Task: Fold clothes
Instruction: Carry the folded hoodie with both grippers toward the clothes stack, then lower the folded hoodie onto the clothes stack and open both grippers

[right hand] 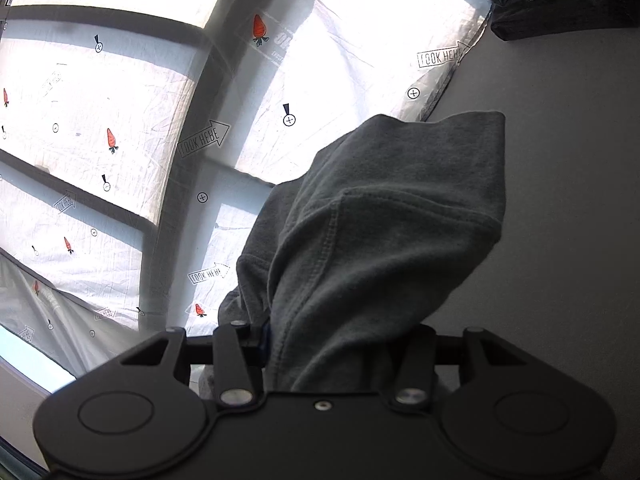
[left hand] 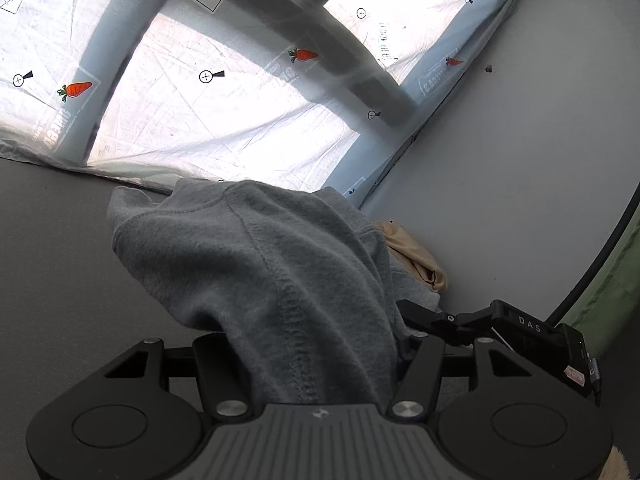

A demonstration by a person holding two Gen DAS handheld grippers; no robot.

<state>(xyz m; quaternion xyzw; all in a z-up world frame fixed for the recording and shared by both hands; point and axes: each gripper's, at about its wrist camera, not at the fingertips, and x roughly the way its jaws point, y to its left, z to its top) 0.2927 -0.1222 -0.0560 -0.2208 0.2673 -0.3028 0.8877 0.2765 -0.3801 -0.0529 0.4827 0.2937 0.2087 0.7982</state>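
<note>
The left tongs (left hand: 308, 360) are closed on a bunch of a grey knitted fleece garment with stitched seams (left hand: 280, 280), the cloth filling the gap between the black fingers and rising out of it in a heap that blocks the fingertips from sight. In the right wrist view the right tongs (right hand: 336, 356) grip the same kind of grey fleece (right hand: 380, 240) in the same way, the fabric pinched between the fingers and standing up in a folded peak with a double-stitched seam running across it. From the left wrist view the garment hangs above a plain grey tabletop (left hand: 60, 260), and past its right edge a crumpled tan cloth (left hand: 412, 256) lies just beside it on the surface. A second black device marked "DAS" (left hand: 528, 328) shows at the lower right of the left view, near the left tongs. Behind the tabletop a white translucent sheet printed with orange carrots, crosshair marks and "LOOK HERE" arrows (left hand: 200, 112) covers a window, with dark frame bars showing through. In the right wrist view a stack of dark folded clothes (right hand: 560, 0) rests at the far corner of the tabletop, well apart from the held garment.
</note>
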